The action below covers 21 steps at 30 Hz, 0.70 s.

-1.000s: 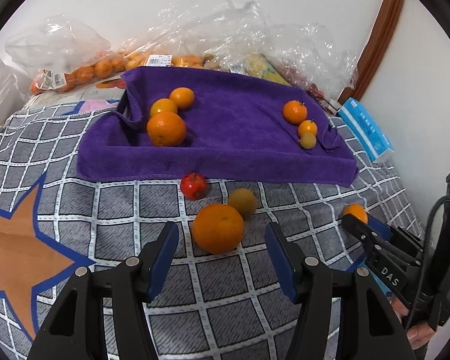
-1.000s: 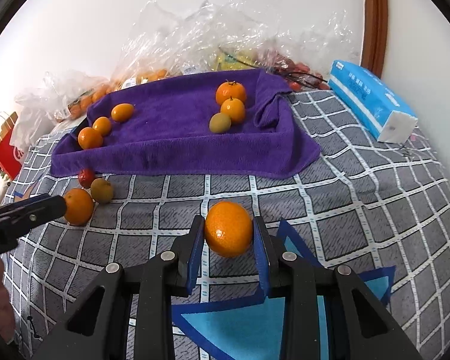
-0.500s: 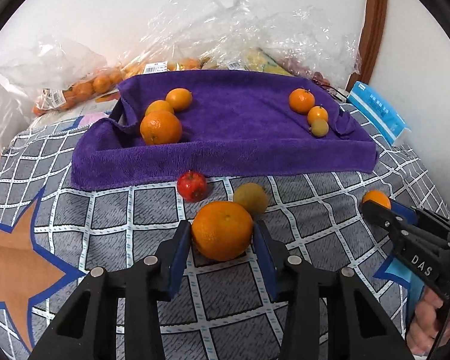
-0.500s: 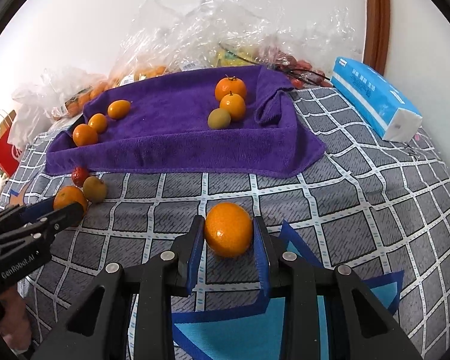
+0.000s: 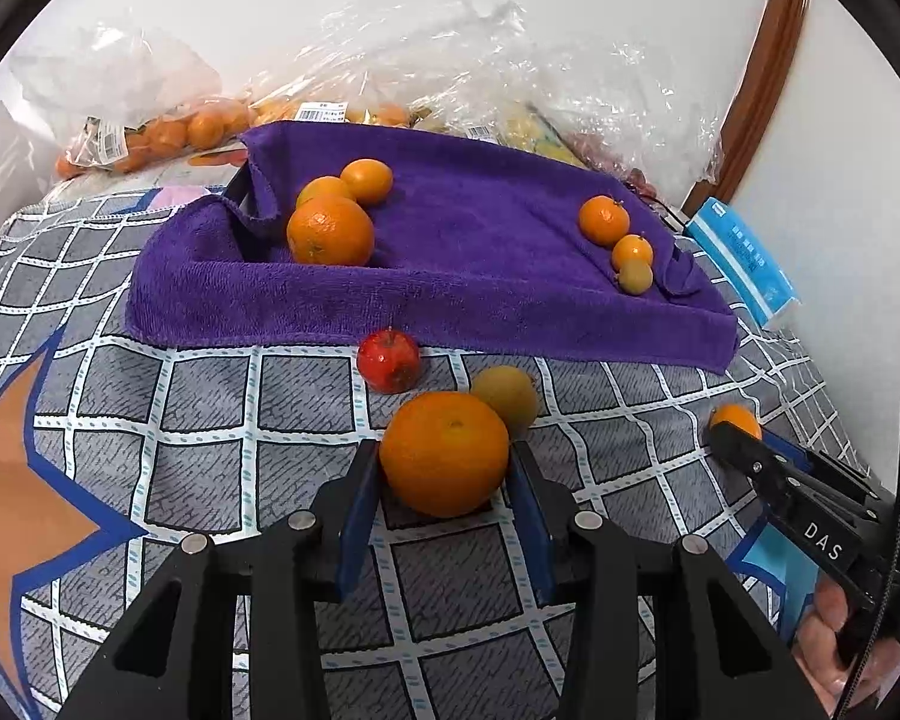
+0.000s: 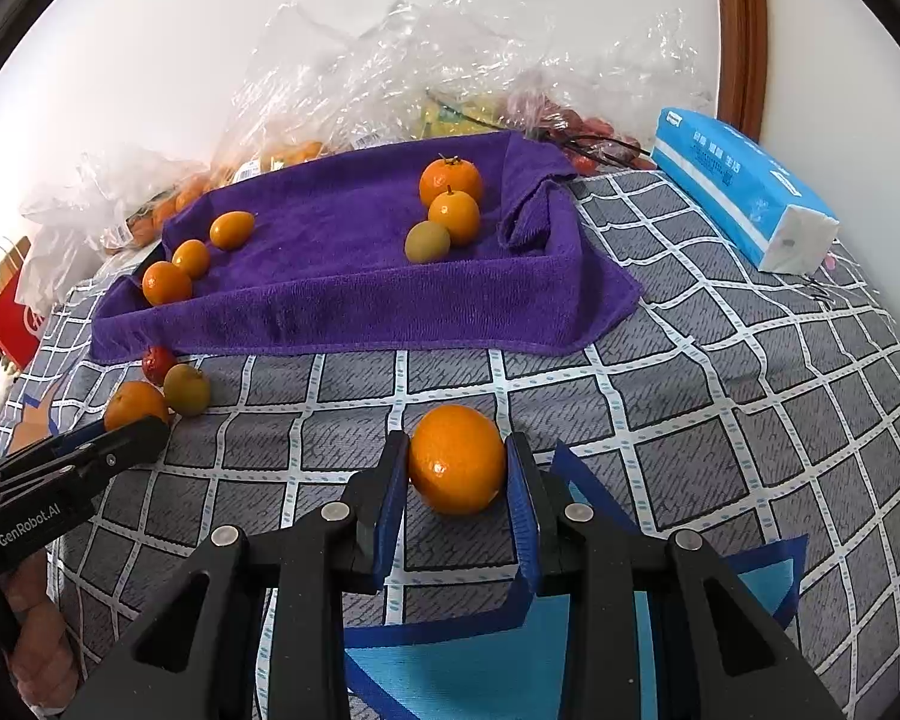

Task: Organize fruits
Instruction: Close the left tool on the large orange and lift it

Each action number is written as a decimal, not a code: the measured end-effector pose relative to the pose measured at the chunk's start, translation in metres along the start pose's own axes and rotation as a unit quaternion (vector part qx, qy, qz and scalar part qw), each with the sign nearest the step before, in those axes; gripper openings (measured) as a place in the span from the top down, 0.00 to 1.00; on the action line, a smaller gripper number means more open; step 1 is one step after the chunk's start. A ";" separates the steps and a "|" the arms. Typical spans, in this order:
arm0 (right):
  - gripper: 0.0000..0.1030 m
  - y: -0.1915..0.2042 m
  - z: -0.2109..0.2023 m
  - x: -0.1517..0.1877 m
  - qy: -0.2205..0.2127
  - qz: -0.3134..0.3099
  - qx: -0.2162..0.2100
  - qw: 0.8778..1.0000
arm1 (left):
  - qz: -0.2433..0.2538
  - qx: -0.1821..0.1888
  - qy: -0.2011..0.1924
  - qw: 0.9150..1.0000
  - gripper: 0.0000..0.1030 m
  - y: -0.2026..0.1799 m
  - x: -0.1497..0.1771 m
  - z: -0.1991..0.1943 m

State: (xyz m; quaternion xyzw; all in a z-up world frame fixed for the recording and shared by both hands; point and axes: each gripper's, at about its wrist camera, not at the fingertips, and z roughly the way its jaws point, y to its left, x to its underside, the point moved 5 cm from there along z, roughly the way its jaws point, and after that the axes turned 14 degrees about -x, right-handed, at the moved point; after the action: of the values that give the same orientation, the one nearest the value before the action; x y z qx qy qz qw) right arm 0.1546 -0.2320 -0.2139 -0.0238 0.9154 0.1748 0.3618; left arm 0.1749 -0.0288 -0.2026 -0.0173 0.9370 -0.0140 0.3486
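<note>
My left gripper (image 5: 444, 480) is shut on a large orange (image 5: 444, 453) that rests on the checked cover, blue pads pressed to both its sides. Just behind it lie a red fruit (image 5: 388, 360) and a greenish-brown fruit (image 5: 504, 399). My right gripper (image 6: 457, 474) is shut on a smaller orange (image 6: 457, 459), also low on the cover. Beyond both stands a purple towel-lined tray (image 5: 510, 312) with three orange fruits at its left end (image 5: 330, 230), and two mandarins and a green fruit at its right end (image 6: 450, 210).
Clear plastic bags of fruit (image 5: 168, 132) pile up against the wall behind the tray. A blue tissue pack (image 6: 744, 204) lies at the right, a red paper bag (image 6: 9, 312) at the far left. A wooden frame (image 5: 756, 72) runs up the wall.
My left gripper's jaws, wide apart a second ago, have come forward around the large orange and closed on it. The right gripper has kept still, holding its orange.
</note>
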 end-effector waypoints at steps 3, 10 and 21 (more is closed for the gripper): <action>0.69 0.001 0.000 0.000 0.002 -0.002 0.000 1.000 | 0.001 -0.002 0.000 1.000 0.61 0.000 -0.001 0.000; 0.69 0.000 0.002 0.000 0.003 -0.002 -0.008 1.000 | -0.004 0.002 -0.002 1.000 0.62 0.000 0.001 -0.002; 0.69 0.001 -0.011 0.000 -0.029 0.001 -0.025 0.999 | -0.004 0.022 -0.041 0.999 0.62 -0.003 -0.001 -0.021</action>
State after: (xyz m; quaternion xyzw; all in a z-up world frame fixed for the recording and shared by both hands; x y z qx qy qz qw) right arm 0.1477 -0.2343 -0.2059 -0.0267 0.8999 0.1987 0.3873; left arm 0.1618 -0.0311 -0.1857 -0.0140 0.9214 -0.0350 0.3867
